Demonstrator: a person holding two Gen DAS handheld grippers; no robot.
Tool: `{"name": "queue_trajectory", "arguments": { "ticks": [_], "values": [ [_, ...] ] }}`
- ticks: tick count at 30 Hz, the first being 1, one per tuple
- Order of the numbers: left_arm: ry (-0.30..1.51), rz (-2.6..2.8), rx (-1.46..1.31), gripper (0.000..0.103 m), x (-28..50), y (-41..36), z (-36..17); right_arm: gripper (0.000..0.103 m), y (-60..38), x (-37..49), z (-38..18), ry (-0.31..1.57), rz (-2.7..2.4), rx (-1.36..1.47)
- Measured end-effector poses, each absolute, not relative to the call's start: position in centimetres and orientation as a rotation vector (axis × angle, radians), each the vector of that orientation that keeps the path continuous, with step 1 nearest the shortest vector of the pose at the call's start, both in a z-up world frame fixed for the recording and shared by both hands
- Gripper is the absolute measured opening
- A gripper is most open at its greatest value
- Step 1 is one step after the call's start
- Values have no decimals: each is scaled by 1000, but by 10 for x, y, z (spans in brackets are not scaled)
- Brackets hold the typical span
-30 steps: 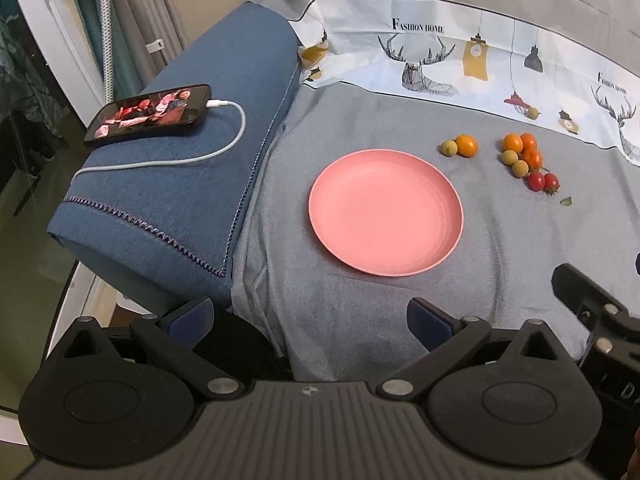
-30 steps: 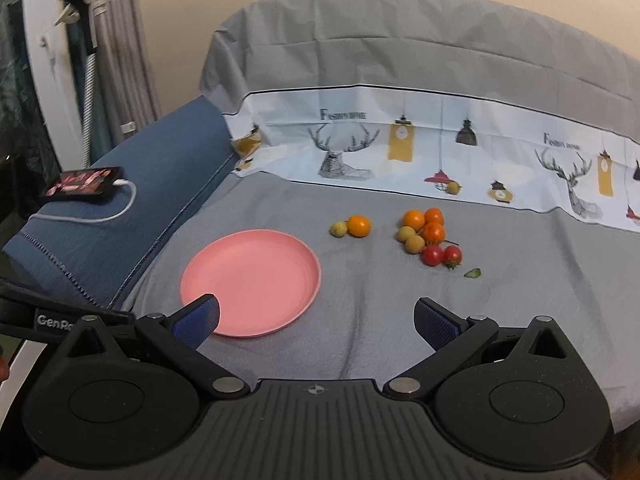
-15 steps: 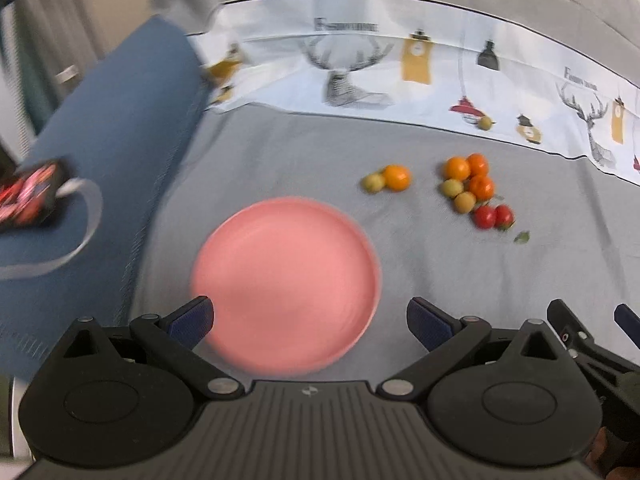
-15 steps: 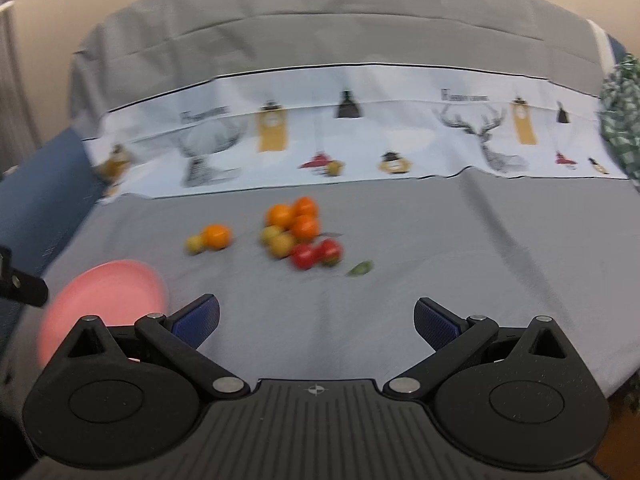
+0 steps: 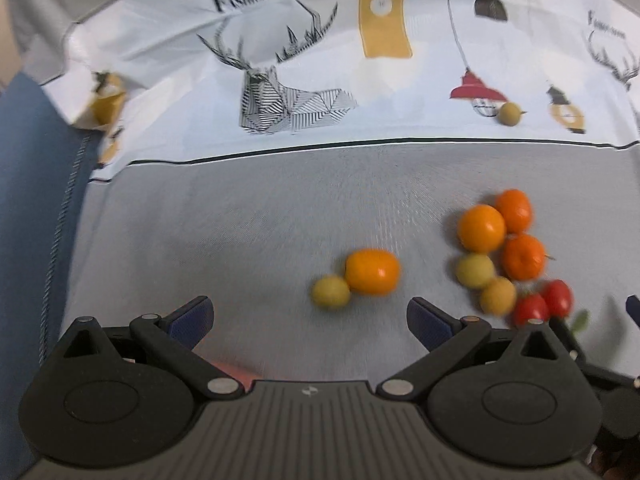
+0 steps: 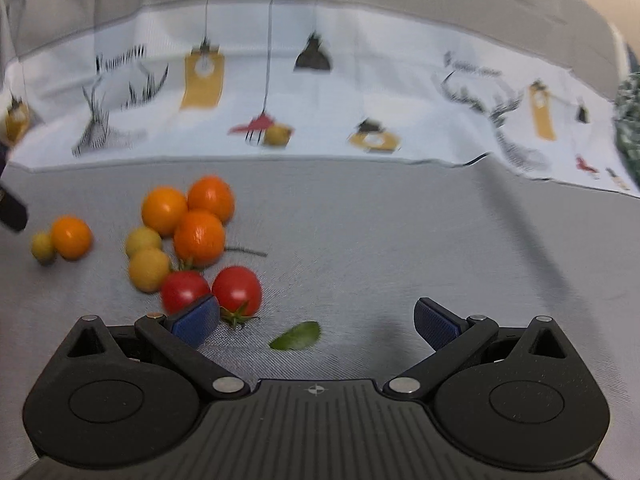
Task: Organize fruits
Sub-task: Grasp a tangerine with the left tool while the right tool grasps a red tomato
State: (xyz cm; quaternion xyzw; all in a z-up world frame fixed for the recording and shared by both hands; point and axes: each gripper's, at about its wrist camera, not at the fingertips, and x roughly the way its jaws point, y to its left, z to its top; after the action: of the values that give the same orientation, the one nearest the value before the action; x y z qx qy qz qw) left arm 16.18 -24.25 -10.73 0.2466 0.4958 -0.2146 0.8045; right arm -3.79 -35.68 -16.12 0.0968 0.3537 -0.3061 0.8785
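A: Bedsheet, grey, carries everything?
B: Yes. Left gripper and right gripper both hover with jaws wide apart, empty.
A: Fruit?
B: Orange cluster sits left, far of two red tomatoes; a small leaf lies nearest.
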Motion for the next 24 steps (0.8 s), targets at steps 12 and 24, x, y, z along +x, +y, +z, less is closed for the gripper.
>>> {"name": "queue_trajectory", "arguments": {
  "ticks": [12, 24],
  "values": [
    [1102, -576, 614, 83, 193, -282, -147, 102, -366, -25, -178, 680, -624, 220],
    [1145, -623, 584, 50, 186, -284, -138, 30, -347, -30, -169, 632, -548, 156]
  ]
}}
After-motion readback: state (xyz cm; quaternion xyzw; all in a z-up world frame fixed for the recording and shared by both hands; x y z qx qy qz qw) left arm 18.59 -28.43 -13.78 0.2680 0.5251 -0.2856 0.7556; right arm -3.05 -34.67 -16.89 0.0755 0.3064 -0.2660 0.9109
